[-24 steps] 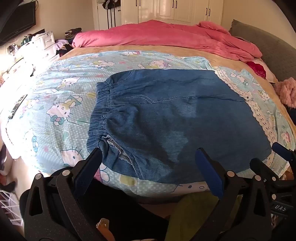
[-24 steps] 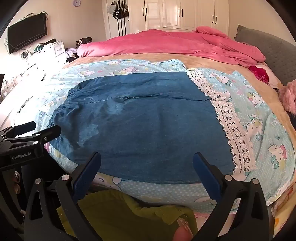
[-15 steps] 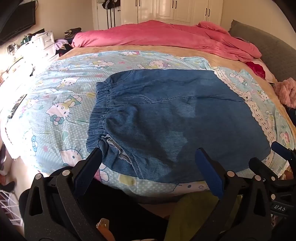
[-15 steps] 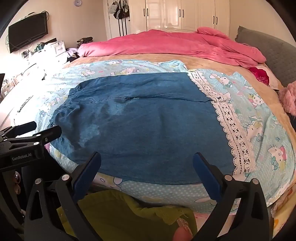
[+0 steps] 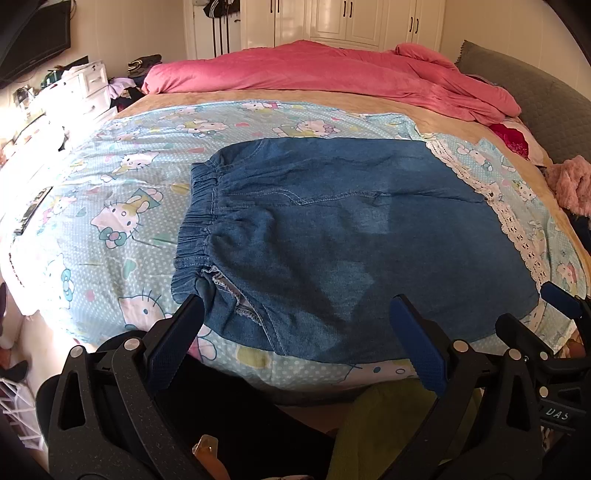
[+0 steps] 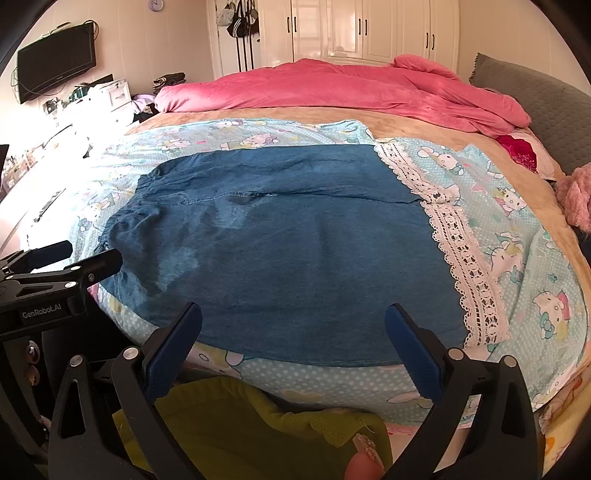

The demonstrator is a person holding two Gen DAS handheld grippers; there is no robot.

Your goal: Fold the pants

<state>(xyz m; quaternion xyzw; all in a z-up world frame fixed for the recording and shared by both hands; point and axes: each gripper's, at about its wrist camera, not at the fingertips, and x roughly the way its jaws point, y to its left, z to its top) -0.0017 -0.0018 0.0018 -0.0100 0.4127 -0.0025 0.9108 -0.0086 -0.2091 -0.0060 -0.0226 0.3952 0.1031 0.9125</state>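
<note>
I count one pair of denim pants lying flat on the cartoon-cat bedspread, with the elastic waistband toward the left and the legs running right as far as the single strip of white lace trim. The pants lie near the front edge of the bed, one leg over the other as far as I can tell.

I have two grippers in view. My left gripper hovers at the near edge, fingers spread wide and holding nothing; its left fingertip sits just in front of the waistband corner, where one pocket opening shows its stitched edge. My right gripper is likewise released, both blue pads apart, poised over the near hem of the pants without touching the cloth.

Beyond the pants I see one pink duvet heaped across the far end, one grey headboard at right, one wall-mounted television at left, and one white wardrobe behind
</note>
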